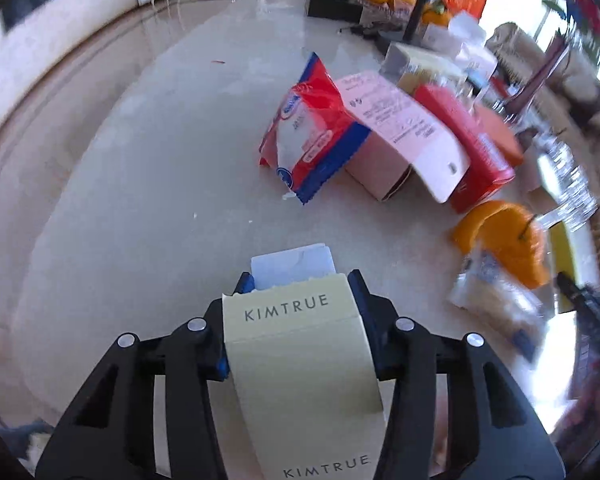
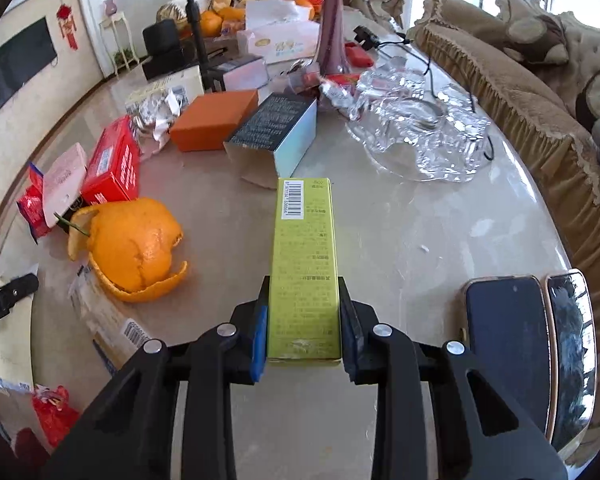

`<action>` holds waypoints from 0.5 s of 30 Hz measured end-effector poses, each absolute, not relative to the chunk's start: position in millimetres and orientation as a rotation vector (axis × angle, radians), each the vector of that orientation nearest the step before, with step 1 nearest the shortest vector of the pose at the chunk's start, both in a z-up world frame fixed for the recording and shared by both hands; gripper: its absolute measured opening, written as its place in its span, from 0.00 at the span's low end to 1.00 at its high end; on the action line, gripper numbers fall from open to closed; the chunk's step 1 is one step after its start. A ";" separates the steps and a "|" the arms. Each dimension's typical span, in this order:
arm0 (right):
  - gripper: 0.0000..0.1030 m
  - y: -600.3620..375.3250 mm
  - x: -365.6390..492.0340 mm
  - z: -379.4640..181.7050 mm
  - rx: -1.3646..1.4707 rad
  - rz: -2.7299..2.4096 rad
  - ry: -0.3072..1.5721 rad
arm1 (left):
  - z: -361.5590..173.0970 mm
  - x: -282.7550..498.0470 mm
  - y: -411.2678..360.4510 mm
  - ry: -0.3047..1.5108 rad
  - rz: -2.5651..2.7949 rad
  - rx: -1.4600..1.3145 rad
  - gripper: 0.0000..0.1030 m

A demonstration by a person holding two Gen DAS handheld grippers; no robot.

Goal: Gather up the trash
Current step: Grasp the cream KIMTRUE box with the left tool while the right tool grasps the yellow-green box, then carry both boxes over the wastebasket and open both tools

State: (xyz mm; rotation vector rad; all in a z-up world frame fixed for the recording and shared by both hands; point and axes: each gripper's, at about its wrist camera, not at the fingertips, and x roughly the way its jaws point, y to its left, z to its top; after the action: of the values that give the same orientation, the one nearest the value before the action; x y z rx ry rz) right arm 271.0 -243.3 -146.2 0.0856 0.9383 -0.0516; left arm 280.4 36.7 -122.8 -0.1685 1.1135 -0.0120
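The left gripper [image 1: 300, 292] is clamped on a pale yellow KIMTRUE carton [image 1: 300, 360] at the bottom centre of the left wrist view; its 2 fingers press the carton's sides, and a torn white flap shows at the far end. Above it, the marble table [image 1: 160, 160] is bare across the centre and left of the frame, up to the curved table edge at the left. At centre right lie a red and blue wrapper [image 1: 312, 140], touching a pink box [image 1: 380, 148], then a red box [image 1: 468, 148] just beside it. An orange peel [image 1: 508, 236] lies at the right, near the blurred table edge.

In the right wrist view, the right gripper [image 2: 304, 324] is clamped on a green carton [image 2: 306, 264] in the lower centre, which points forward with its barcode at the far end. Bare table surface is around the carton's tip. The orange peel [image 2: 132, 248] lies at centre left. 2 phones [image 2: 508, 344] lie side by side at the lower right, near the table edge. A glass dish [image 2: 420, 136] is at the upper right, and a dark open box [image 2: 272, 132] is just above the carton.
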 end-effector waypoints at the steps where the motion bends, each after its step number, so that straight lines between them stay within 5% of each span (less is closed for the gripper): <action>1: 0.27 -242.7 268.6 -142.4 0.090 -0.046 0.927 | -118.5 275.4 40.4 1.096 -0.022 -0.179 0.46; 7: 0.27 -236.0 240.8 -106.1 0.100 -0.012 0.850 | -81.6 240.5 49.5 1.028 -0.082 -0.185 0.46; 15: 0.27 -209.3 65.3 -101.4 0.203 0.173 0.956 | -51.5 105.8 23.5 1.054 -0.281 -0.022 0.46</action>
State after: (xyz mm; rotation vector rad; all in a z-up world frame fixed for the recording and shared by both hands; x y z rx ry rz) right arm 65.3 -209.3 -101.4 0.2032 0.9564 0.1729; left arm 105.8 23.5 -51.5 -0.0218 1.0543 -0.2813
